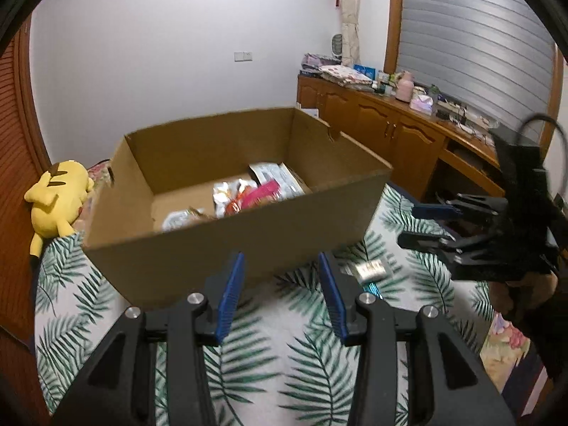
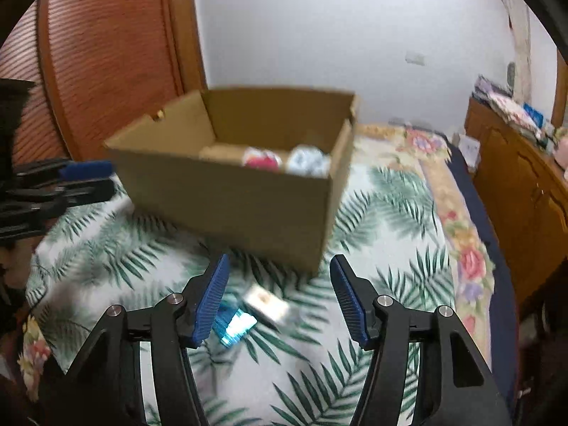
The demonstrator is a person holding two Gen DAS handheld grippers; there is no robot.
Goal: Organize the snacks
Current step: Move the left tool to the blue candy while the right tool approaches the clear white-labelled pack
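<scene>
Both the left gripper (image 1: 280,266) and right gripper (image 2: 278,269) gape wide, holding nothing. Near the bed's (image 2: 390,213) middle, two blurry packets (image 2: 268,301), perhaps snacks, lie beside the box (image 2: 230,202).

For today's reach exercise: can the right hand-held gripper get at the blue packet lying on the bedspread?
Probably yes. The right hand-held gripper is open and empty, and the blue packet lies just ahead by its left finger, with nothing between them. The cardboard box sits farther back.

Ahead of us the box (image 1: 227,248) on the bed (image 1: 269,355), snacks (image 1: 245,195) inside, two packets (image 2: 248,310) before it, our right gripper (image 2: 278,298) above them.
</scene>
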